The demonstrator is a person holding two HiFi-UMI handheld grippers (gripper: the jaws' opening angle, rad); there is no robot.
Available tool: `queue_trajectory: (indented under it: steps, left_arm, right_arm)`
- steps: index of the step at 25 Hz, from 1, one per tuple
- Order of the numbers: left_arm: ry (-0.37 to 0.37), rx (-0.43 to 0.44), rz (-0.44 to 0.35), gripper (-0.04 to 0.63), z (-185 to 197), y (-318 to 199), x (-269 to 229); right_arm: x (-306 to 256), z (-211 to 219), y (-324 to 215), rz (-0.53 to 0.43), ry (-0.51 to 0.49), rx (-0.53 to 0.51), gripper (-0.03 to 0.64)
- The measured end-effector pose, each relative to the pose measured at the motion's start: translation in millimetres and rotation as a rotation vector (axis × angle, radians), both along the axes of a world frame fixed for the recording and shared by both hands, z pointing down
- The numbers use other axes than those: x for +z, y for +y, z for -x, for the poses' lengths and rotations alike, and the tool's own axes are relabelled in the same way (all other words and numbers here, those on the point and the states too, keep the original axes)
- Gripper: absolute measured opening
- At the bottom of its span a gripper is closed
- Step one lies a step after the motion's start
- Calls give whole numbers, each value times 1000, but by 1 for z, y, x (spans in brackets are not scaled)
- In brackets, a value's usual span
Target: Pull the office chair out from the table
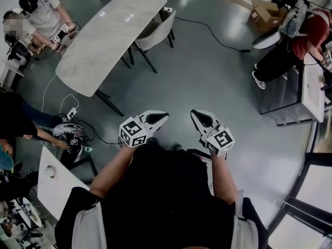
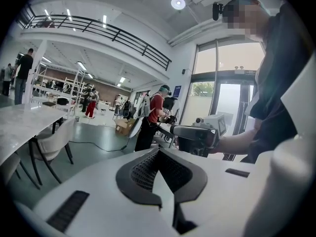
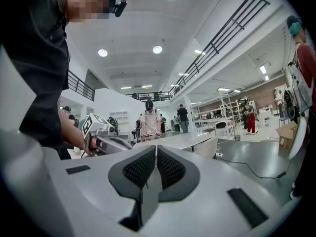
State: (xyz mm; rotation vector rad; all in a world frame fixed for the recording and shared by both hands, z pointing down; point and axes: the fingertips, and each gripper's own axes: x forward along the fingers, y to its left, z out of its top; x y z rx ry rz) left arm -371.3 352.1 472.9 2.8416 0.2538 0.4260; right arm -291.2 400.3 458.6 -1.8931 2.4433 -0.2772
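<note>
The office chair [image 1: 155,31], pale grey with dark legs, is tucked against the right side of the long white marble table [image 1: 104,40] at the upper left of the head view. Both grippers are held in front of my body, well short of the chair, over bare grey floor. My left gripper [image 1: 162,118] is shut with nothing in it. My right gripper [image 1: 195,115] is shut and empty too. In the left gripper view the chair [image 2: 53,139] and table [image 2: 19,123] lie at the left, beyond the shut jaws. The right gripper view shows the table [image 3: 183,140] and chair [image 3: 211,147] far ahead.
A black cable [image 1: 218,38] runs across the floor right of the chair. A person in a red shirt [image 1: 303,32] bends at a counter on the right, near a cardboard box [image 1: 265,15]. Other people and a power strip [image 1: 71,113] are at the left, with a white desk [image 1: 56,187] below.
</note>
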Motion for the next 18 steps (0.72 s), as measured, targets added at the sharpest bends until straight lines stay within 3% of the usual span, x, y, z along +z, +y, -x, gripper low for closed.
queue_trajectory:
  steps: [9, 18]
  left_arm:
    - [-3, -18, -10, 6, -28, -16, 1]
    - [3, -53, 15, 6, -70, -100, 16]
  right_arm:
    - [13, -29, -4, 25, -33, 10, 21]
    - [22, -71, -68, 69, -25, 17, 21]
